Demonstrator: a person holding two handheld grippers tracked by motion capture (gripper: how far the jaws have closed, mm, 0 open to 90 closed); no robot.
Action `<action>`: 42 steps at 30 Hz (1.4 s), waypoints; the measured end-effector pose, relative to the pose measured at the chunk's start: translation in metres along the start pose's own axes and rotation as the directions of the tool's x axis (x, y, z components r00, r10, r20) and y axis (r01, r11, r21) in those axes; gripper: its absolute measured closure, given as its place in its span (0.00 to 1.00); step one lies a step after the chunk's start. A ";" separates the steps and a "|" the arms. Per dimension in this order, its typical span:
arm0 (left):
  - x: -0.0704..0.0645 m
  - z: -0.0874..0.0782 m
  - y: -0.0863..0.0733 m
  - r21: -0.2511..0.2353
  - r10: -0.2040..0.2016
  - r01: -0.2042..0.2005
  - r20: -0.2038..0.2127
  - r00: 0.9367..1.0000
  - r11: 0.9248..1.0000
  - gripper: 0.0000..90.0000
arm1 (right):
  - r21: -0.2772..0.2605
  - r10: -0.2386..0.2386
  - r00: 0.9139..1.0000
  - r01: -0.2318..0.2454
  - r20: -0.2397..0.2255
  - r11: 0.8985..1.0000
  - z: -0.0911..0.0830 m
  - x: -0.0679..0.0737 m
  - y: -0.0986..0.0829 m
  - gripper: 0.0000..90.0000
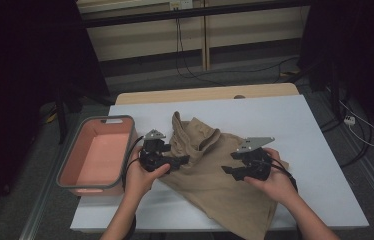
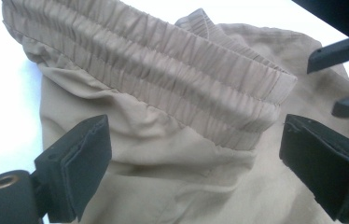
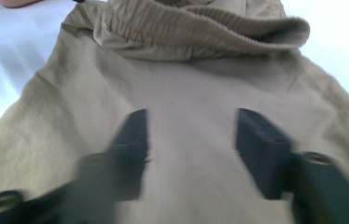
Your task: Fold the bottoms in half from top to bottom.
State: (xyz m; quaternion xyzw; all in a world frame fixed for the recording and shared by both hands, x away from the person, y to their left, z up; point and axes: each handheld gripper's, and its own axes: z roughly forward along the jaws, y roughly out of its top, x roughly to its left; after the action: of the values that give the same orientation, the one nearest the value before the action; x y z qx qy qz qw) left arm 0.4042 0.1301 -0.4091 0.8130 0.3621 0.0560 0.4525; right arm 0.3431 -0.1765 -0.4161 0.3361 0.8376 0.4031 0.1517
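Roughly: both grippers over tan trousers (image 1: 210, 175), a fold or a lift seemingly in hand. Judgement on doing it well: close on one layer of cloth near an edge, not mid-panel, and pinch both sides at matching spots so the fabric rises evenly.

Near, at 6 o'clock in the high view: forearms enter from the bench's near edge. Trouser legs run off that edge toward 5 o'clock.

Right gripper (image 1: 235, 171): jaws spread, nothing between them, hovering over the flat mid-panel. In the right gripper view (image 3: 191, 149) the cloth under it looks smooth, with no ridge to catch; better to shift toward the side seam at 3 o'clock before closing.

Left gripper (image 1: 177, 161): jaws spread, empty, pointing toward 3 o'clock. In the left gripper view (image 2: 191, 168) it frames the cloth just below the waistband (image 2: 163, 79). Band is thick; take it squarely.

Trousers: tan, thin, matte, softly creased. Waistband elastic, gathered in fine ribs, with stitched rows, partly rolled over and standing up at 12 o'clock. Lying mid-bench (image 1: 295, 125) on a white surface.

Farther, 9 o'clock: pink bin (image 1: 97, 155), grey rim, empty, beside the bench.
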 end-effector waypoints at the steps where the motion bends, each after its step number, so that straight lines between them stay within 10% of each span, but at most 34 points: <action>1: 0.000 -0.001 0.000 0.004 0.005 -0.005 -0.002 1.000 1.000 0.10 | -0.002 -0.003 1.000 0.003 -0.002 1.000 0.000 0.000 0.003 0.63; 9: 0.003 -0.004 -0.001 0.003 0.004 -0.004 -0.012 1.000 1.000 0.10 | -0.017 0.003 1.000 -0.003 -0.015 1.000 -0.002 -0.004 0.030 1.00; 28: 0.007 -0.005 -0.001 0.008 0.003 -0.003 -0.022 1.000 1.000 0.11 | -0.042 -0.011 1.000 0.010 -0.015 0.999 0.042 -0.002 0.079 1.00; 42: 0.011 -0.009 -0.002 0.005 -0.007 0.007 -0.034 0.999 1.000 0.11 | 0.039 -0.057 0.995 0.060 -0.078 0.997 0.070 0.015 0.066 1.00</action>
State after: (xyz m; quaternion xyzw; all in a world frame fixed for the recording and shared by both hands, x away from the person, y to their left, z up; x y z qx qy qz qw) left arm 0.4079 0.1442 -0.4077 0.8120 0.3725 0.0673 0.4443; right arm 0.3981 -0.0963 -0.4091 0.2988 0.8604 0.3938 0.1239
